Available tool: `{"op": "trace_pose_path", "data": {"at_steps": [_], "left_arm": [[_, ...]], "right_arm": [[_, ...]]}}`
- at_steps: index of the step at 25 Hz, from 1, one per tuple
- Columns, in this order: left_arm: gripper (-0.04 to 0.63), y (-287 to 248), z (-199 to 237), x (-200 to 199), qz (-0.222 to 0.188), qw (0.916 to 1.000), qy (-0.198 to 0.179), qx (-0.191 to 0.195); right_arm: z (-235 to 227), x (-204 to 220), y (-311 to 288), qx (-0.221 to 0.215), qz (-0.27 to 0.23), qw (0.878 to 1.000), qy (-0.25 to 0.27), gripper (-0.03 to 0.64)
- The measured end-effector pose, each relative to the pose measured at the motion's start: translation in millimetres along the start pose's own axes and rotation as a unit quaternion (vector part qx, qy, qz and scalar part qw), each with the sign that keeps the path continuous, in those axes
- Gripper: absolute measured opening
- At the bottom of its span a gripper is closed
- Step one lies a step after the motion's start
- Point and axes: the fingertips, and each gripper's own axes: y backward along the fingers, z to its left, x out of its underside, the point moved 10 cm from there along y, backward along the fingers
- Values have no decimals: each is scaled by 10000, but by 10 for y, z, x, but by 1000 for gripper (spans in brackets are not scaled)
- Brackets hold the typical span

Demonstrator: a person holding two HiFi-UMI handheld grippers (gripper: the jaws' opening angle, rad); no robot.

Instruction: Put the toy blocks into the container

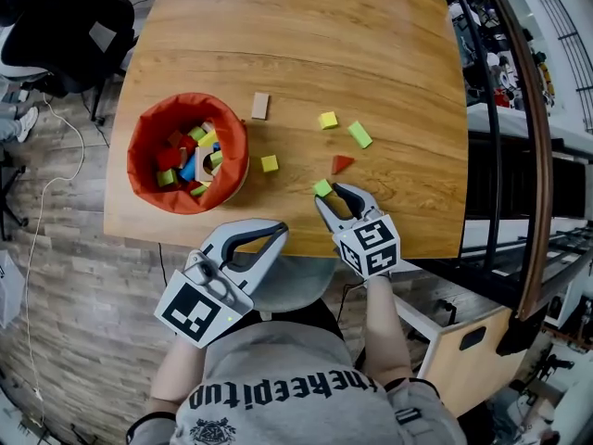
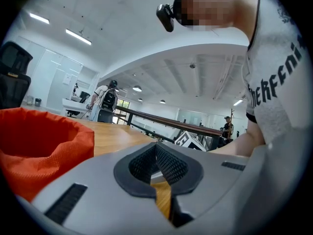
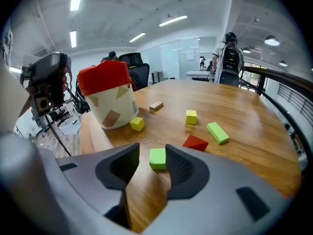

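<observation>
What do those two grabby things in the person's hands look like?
The left claw and right claw are light grey plastic with dark ribbed rubber pads. Each carries a white cube printed with black square markers. The person wears a grey shirt with black lettering.

Orange container upright with blocks inside, loose on worktop beside it, tan block, yellow cube, another yellow cube, green bar, red wedge, green cube.

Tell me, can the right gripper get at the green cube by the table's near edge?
Probably yes: the green cube sits between the open fingers of the right gripper, nothing in the way; the red wedge lies clear beyond it.
</observation>
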Motion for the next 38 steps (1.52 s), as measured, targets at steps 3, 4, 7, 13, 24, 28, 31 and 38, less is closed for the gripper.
{"op": "trace_pose_path", "data": {"at_steps": [3,4,7,13,24,28,31,38], "left_arm": [[15,2,15,18,32,10000,13,-39],[15,3,19,27,46,10000,18,-46],[15,4,26,57,95,9999,32,-84],[15,-2,47,81,125,9998,83,-136],[15,-5,91,68,94,9996,120,-219],[15,3,92,62,47,9996,155,-228],[15,17,94,39,18,9997,130,-222],[15,60,96,-21,-102,9997,66,-198]], "right_arm": [[-22,52,-85,13,136,9999,46,164],[-32,65,-109,18,164,9999,45,164],[-69,95,-163,23,220,9998,19,164],[-95,148,-248,4,374,9993,26,164],[-76,157,-293,3,492,9986,170,147],[-41,108,-264,10,397,9991,170,147],[3,28,-215,-33,261,9996,134,147],[135,-284,-1,-117,-298,9994,115,147]]}}
